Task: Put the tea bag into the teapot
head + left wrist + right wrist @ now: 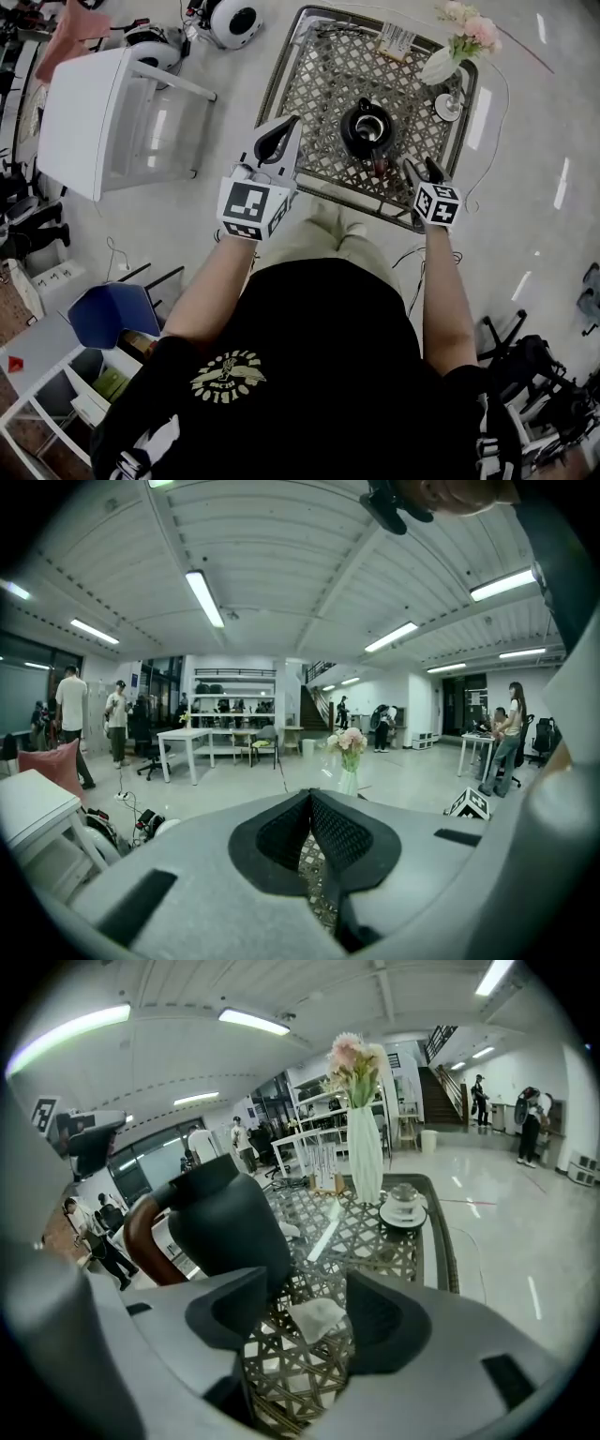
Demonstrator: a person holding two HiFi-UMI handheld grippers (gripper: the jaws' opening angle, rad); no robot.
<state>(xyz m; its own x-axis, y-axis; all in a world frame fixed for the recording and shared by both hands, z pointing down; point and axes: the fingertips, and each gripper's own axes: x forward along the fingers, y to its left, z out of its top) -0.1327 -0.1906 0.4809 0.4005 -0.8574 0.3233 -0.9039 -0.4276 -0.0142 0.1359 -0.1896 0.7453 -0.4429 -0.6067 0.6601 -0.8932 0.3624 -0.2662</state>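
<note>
Room: big open workshop hall with strip lights, white desks and a few people standing well off.
Counter: dark metal lattice counter [323, 89], with a person in a black shirt standing at its near edge.
Teapot: black round teapot with a brown curved handle [225, 1227], upright on the counter near that edge.
Tea bag: white flat paper tea bag [317, 1318], lying on the lattice just beside the foot of the teapot, outside it.
Right gripper: right gripper [307, 1288] hangs low over the tea bag. Its jaws are released and wide, one on each side of the bag, and neither pad touches it.
Left gripper: left gripper [292, 122] hovers at the counter's left front, jaws clenched together on nothing.
Far end: slender white vase of pink flowers [364, 1162] and a small cup on a saucer [405, 1206], well clear of the work.
Done so far: by my reckoning nothing counts yet, since the bag is on the counter, not in the pot.
Left to do: grip the bag, lift it, carry it over the teapot's mouth and let it drop in.
Unclear: whether the teapot's lid is off. From above the top shines pale, which hints at an open mouth, but I cannot be sure.
</note>
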